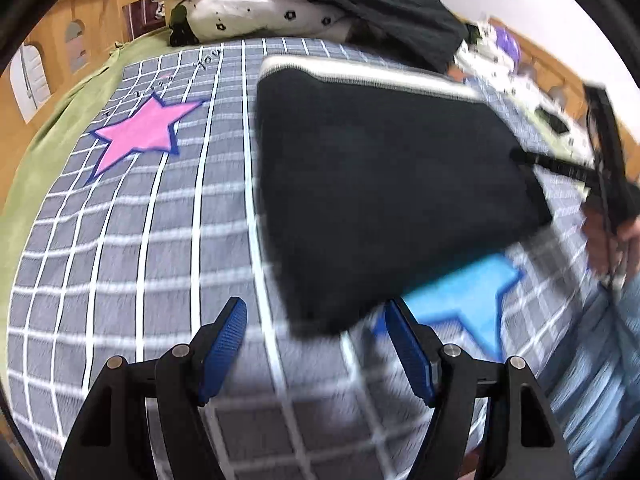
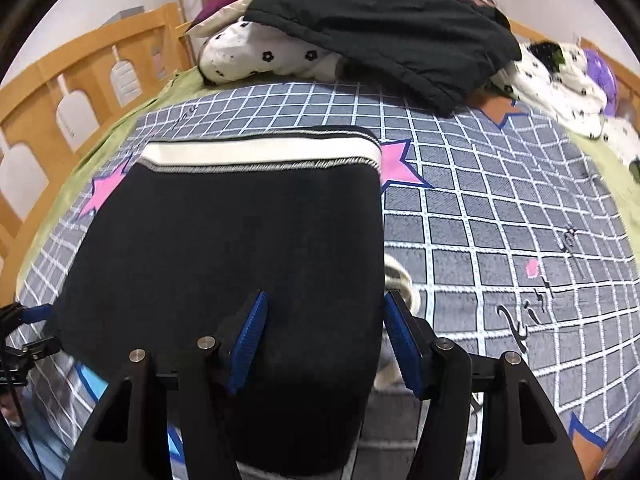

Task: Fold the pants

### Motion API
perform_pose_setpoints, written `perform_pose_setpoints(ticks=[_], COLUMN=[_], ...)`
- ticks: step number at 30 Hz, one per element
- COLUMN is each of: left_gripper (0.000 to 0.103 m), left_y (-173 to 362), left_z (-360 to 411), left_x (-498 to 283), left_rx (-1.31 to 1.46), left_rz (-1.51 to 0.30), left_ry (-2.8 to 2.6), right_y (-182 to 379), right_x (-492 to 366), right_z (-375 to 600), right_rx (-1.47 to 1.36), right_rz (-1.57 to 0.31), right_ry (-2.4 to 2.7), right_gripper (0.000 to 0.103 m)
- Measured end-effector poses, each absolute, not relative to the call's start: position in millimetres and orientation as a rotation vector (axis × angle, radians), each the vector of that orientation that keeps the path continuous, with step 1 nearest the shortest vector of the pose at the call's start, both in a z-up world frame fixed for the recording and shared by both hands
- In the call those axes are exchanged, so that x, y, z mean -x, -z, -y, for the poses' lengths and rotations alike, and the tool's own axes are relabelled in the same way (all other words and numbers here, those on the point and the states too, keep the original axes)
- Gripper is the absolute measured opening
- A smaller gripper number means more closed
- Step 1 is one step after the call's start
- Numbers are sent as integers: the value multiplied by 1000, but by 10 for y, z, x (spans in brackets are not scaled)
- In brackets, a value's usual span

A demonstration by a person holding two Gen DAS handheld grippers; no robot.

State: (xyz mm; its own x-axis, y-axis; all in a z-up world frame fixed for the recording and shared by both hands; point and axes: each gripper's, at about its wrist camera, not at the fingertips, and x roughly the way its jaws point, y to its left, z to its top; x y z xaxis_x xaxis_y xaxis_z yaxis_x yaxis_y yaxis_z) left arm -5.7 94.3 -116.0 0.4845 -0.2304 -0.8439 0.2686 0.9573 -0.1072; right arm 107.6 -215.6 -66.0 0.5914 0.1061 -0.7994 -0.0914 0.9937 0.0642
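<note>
The folded black pants [image 1: 384, 184] with a white waistband [image 1: 360, 70] lie flat on the grey checked bedspread [image 1: 140, 248]. In the left wrist view my left gripper [image 1: 316, 316] is open and empty, just in front of the pants' near corner. The right gripper [image 1: 604, 168] shows at the right edge, held by a hand. In the right wrist view the pants [image 2: 224, 248] fill the left centre, waistband [image 2: 260, 154] at the far end. My right gripper [image 2: 324, 320] is open over the pants' near right edge, with the cloth between its blue pads, not clamped.
A black garment [image 2: 384, 28] lies on white flowered bedding [image 2: 264, 56] at the bed's far end. More bedding [image 2: 560, 76] lies at the far right. A wooden bed rail [image 2: 52, 92] runs along the left. Pink star [image 1: 144, 132] and blue star [image 1: 468, 300] prints mark the spread.
</note>
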Motion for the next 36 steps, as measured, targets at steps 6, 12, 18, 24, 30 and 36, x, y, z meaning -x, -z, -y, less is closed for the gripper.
perform_pose_setpoints(ticks=[6, 12, 18, 24, 30, 36], left_gripper=[59, 54, 12, 14, 19, 51], left_y=[1270, 1281, 1124, 1278, 963, 738], left_z=[-816, -610, -859, -892, -994, -811], left_x=[205, 118, -19, 97, 302, -31], left_rx=[-258, -419, -68, -46, 38, 91], left_rz=[-969, -885, -842, -915, -868, -775], left_ry=[191, 141, 148, 144, 164, 196], right_y=[657, 622, 675, 750, 514, 772], right_x=[-900, -874, -912, -859, -717, -757], right_z=[2107, 2108, 2141, 2146, 2189, 1961], right_rx=[28, 35, 20, 14, 23, 107], right_rz=[-915, -898, -914, -934, -815, -866], right_ry=[-125, -120, -106, -138, -157, -172], right_gripper=[59, 59, 59, 60, 60, 60])
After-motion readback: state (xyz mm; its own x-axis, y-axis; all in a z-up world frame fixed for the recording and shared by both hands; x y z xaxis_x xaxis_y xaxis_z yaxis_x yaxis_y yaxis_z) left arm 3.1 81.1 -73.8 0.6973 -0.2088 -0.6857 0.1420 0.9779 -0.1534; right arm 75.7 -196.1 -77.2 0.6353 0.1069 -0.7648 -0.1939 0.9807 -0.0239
